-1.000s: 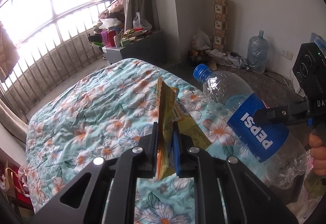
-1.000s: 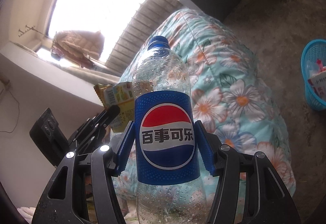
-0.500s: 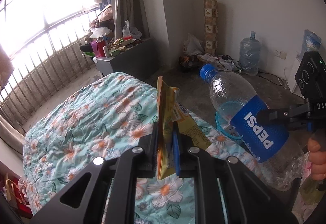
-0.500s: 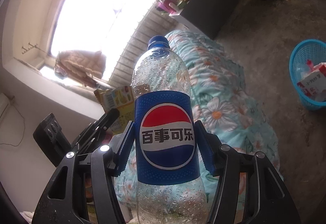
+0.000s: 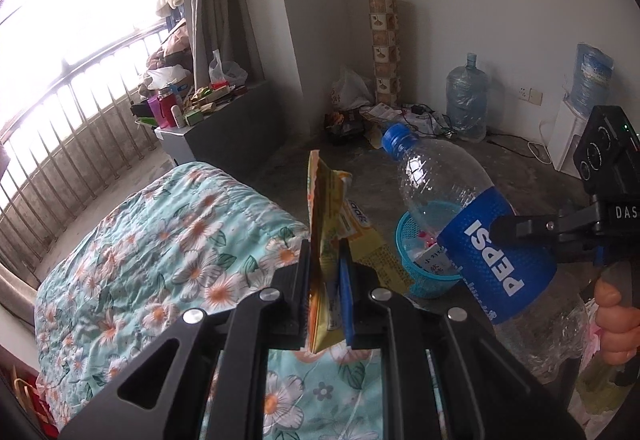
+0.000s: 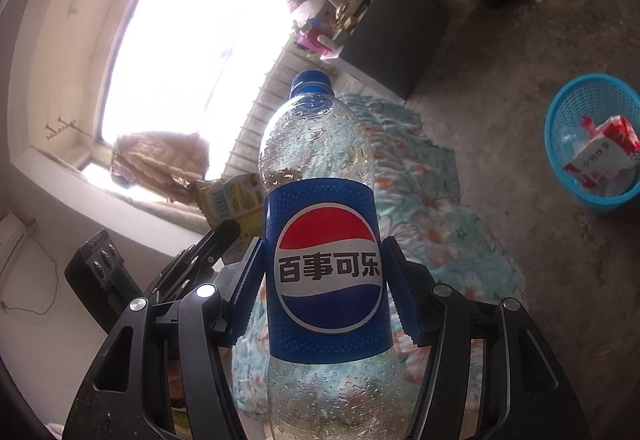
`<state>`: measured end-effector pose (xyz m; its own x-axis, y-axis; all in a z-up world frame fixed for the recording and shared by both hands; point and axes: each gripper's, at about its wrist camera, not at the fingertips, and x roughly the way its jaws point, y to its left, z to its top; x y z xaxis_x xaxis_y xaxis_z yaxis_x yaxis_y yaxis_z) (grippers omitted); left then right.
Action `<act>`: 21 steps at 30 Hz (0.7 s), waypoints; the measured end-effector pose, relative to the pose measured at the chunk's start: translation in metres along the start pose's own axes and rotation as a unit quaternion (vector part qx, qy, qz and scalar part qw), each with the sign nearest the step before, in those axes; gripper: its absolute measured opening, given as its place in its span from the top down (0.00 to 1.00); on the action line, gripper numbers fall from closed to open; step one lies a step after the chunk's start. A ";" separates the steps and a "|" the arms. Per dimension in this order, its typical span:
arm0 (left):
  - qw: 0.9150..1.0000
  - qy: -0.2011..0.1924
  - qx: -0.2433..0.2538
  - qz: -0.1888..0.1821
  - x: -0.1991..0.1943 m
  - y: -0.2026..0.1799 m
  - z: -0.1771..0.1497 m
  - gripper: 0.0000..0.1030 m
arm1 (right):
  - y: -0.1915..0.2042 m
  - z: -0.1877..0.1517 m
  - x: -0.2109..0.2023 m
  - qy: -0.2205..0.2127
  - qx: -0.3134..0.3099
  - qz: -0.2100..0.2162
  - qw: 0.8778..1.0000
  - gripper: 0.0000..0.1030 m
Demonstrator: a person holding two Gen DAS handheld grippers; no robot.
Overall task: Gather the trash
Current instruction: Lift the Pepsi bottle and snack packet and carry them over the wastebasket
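Note:
My left gripper (image 5: 326, 276) is shut on a flat yellow snack wrapper (image 5: 326, 215), held upright above the bed's edge. My right gripper (image 6: 326, 272) is shut on an empty Pepsi bottle (image 6: 320, 199) with a blue cap and blue label; the bottle also shows in the left wrist view (image 5: 472, 232), tilted to the right of the wrapper. A blue mesh trash basket (image 6: 576, 107) stands on the floor with a red-and-white carton in it; in the left wrist view the basket (image 5: 420, 276) sits just beyond the wrapper and behind the bottle. The left gripper and wrapper (image 6: 228, 199) show behind the bottle.
A bed with a floral teal quilt (image 5: 160, 248) lies below and left. A dark cabinet (image 5: 236, 131) with clutter stands by the railed window. Water jugs (image 5: 468, 99), a dispenser and litter line the far wall. Bare concrete floor (image 6: 500, 71) surrounds the basket.
Both grippers have swung right, away from the bed toward the floor, still holding their loads. The blue basket has come into view and now lies just beyond the wrapper.

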<state>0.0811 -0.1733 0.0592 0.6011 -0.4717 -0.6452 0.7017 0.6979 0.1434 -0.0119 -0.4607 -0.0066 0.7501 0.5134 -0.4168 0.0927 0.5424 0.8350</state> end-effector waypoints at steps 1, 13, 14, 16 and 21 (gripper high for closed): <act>1.000 0.000 0.003 -0.002 0.002 -0.004 0.002 0.88 | -0.002 0.000 -0.002 -0.002 0.002 0.001 1.000 0.46; 0.999 0.010 0.036 -0.026 0.028 -0.045 0.023 0.88 | -0.034 0.007 -0.026 -0.040 0.048 0.002 0.998 0.46; 0.999 0.011 0.039 -0.027 0.031 -0.049 0.025 0.88 | -0.038 0.007 -0.028 -0.043 0.052 0.002 0.998 0.46; 0.998 0.013 0.045 -0.031 0.037 -0.055 0.028 0.88 | -0.043 0.008 -0.031 -0.048 0.060 0.002 0.997 0.46; 0.997 0.024 0.058 -0.042 0.057 -0.071 0.035 0.88 | -0.061 0.012 -0.040 -0.061 0.085 -0.004 0.994 0.46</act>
<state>0.0792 -0.2685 0.0386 0.5210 -0.4979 -0.6933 0.7900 0.5888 0.1708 -0.0398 -0.5222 -0.0371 0.8221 0.4193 -0.3851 0.2002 0.4203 0.8850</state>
